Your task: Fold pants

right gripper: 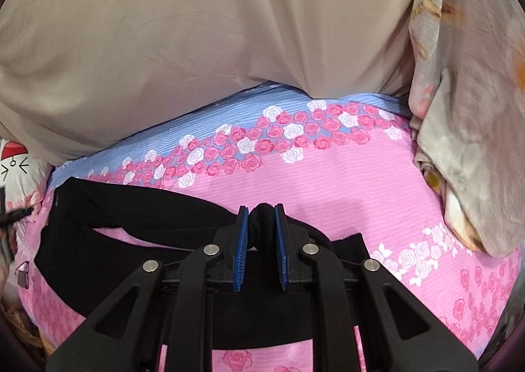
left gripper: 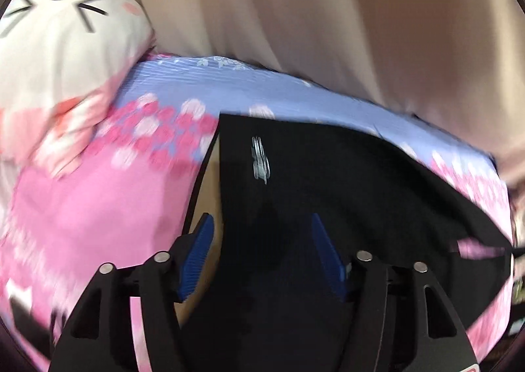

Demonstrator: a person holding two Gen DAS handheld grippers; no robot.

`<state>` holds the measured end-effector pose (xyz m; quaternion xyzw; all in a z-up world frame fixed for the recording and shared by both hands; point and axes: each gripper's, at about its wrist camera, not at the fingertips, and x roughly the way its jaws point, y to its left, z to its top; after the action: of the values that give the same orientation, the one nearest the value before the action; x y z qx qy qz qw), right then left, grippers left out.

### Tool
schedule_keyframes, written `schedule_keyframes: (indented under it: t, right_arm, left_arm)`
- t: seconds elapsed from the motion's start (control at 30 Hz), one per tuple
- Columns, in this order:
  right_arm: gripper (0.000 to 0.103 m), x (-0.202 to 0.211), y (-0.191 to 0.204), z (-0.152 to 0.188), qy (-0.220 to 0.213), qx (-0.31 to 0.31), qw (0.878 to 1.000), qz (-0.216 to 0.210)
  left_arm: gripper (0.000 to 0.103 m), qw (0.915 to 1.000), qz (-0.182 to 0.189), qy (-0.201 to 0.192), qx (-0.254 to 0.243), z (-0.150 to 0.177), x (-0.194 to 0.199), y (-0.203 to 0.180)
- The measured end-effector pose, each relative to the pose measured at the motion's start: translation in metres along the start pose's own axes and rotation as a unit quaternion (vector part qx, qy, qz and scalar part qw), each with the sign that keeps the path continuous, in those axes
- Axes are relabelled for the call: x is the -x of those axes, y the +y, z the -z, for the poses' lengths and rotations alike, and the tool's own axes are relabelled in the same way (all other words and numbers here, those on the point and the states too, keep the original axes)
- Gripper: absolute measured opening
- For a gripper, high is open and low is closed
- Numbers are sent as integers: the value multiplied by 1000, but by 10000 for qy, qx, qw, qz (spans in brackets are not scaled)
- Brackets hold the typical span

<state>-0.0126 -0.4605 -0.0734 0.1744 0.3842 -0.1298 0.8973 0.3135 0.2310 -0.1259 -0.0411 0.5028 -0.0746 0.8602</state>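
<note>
1. Black pants [right gripper: 137,207] lie on a bed sheet [right gripper: 328,181] w/ pink + white roses and a blue striped band along the far edge.
2. Right gripper [right gripper: 261,217]: jaws narrow, blue pads clamped on a bunched fold of the pants; fabric pokes up btwn the tips. Rest of the garment trails left across the sheet, a loop of it showing pink through the gap.
3. Left gripper [left gripper: 259,224]: jaws wide apart, nothing pinched. It hovers over the pants; right pad over black cloth, left pad near the garment's edge. View is blurred.
4. White print [left gripper: 261,158] on the pants sits ahead of the left gripper.
5. Cartoon-face pillow [left gripper: 65,27] at far left of the bed.
6. Beige curtain [right gripper: 197,27] hangs behind the bed; a patterned blanket [right gripper: 466,109] is heaped at right.
</note>
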Motion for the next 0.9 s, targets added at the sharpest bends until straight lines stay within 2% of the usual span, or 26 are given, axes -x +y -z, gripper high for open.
schedule_keyframes:
  t: [0.1, 0.17, 0.27, 0.3, 0.33, 0.4, 0.43, 0.47, 0.53, 0.6, 0.7, 0.77, 0.8, 0.9]
  right_arm:
    - [15, 0, 4, -1, -58, -32, 9999, 157]
    - [15, -4, 5, -1, -87, -40, 9995, 285]
    - [15, -9, 11, -2, -87, -29, 9988, 486]
    - [15, -11, 13, -3, -85, -44, 9984, 551]
    - [15, -12, 14, -3, -94, -66, 9982, 593]
    - [15, -14, 16, -4, -110, -129, 9975, 689]
    - [15, -15, 16, -5, -135, -185, 9973, 699]
    - [15, -16, 16, -8, -173, -267, 9969, 715]
    - [15, -14, 18, -15, -262, -336, 9967, 689]
    - [15, -4, 21, -24, -437, -338, 9968, 573]
    - [15, 22, 24, -34, -774, -308, 9961, 287]
    - [15, 41, 24, -33, -887, -241, 9957, 151]
    - [15, 52, 19, -28, -892, -199, 9957, 149]
    - [15, 60, -6, -5, -610, -277, 9973, 306]
  left_arm:
    - [62, 9994, -148, 136, 287, -45, -52, 21]
    - [62, 9982, -216, 385, 395, -66, -91, 33]
    - [59, 9965, -328, 697, 318, -78, -126, 38]
    - [58, 9968, -327, 652, 320, -82, -131, 39]
    - [29, 9977, -248, 551, 293, -87, -131, 37]
    - [20, 9977, -9, 601, 312, -94, -127, 36]
    - [16, 9981, 141, 534, 273, -96, -118, 35]
    - [3, 9983, 380, 393, 221, -97, -104, 35]
    - [3, 9962, 847, 18, 206, -95, -66, 36]
    - [3, 9884, 1454, -441, 52, -80, -4, 36]
    - [3, 9796, 1883, -667, -241, -38, 78, 39]
    - [4, 9784, 1934, -607, -406, 8, 128, 42]
    - [4, 9800, 1870, -535, -427, 21, 136, 42]
    - [7, 9901, 1334, -15, -432, 89, 148, 43]
